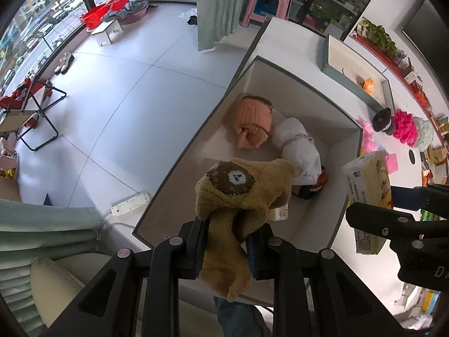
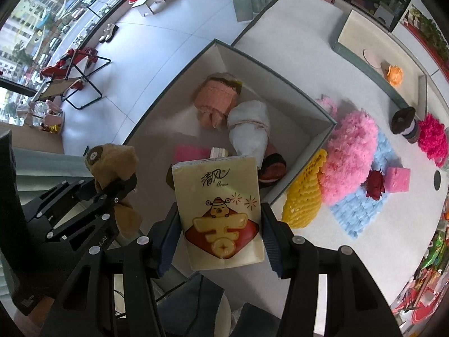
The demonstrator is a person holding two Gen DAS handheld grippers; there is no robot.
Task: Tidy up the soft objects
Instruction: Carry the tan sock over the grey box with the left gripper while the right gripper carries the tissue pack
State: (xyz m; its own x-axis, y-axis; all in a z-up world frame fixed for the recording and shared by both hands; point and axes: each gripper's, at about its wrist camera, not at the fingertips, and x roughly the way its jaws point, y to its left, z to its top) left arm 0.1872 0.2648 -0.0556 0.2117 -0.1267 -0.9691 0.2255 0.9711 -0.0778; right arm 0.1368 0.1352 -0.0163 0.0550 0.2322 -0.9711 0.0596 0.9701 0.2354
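My left gripper (image 1: 226, 248) is shut on a mustard-yellow bear sock (image 1: 238, 196), which hangs over the near end of the open grey box (image 1: 294, 104). The same sock (image 2: 112, 163) and left gripper (image 2: 119, 189) show at the left of the right wrist view. My right gripper (image 2: 220, 234) is shut on a yellow tissue pack (image 2: 221, 213) above the box's (image 2: 280, 75) near edge. Inside the box lie a rolled peach knit item (image 1: 254, 120), a tied white bundle (image 1: 299, 148) and a red-and-black rolled item (image 2: 272, 168). The tissue pack (image 1: 367, 196) appears at the right of the left view.
On the white table beside the box lie a pink fluffy ball (image 2: 350, 151), yellow foam net (image 2: 303, 199), blue knitted mat (image 2: 362, 205), pink sponge (image 2: 397, 178), magenta pompom (image 2: 432, 139) and a dark bottle (image 2: 404, 120). A second box (image 2: 378, 45) stands at the back. A power strip (image 1: 130, 200) lies on the floor.
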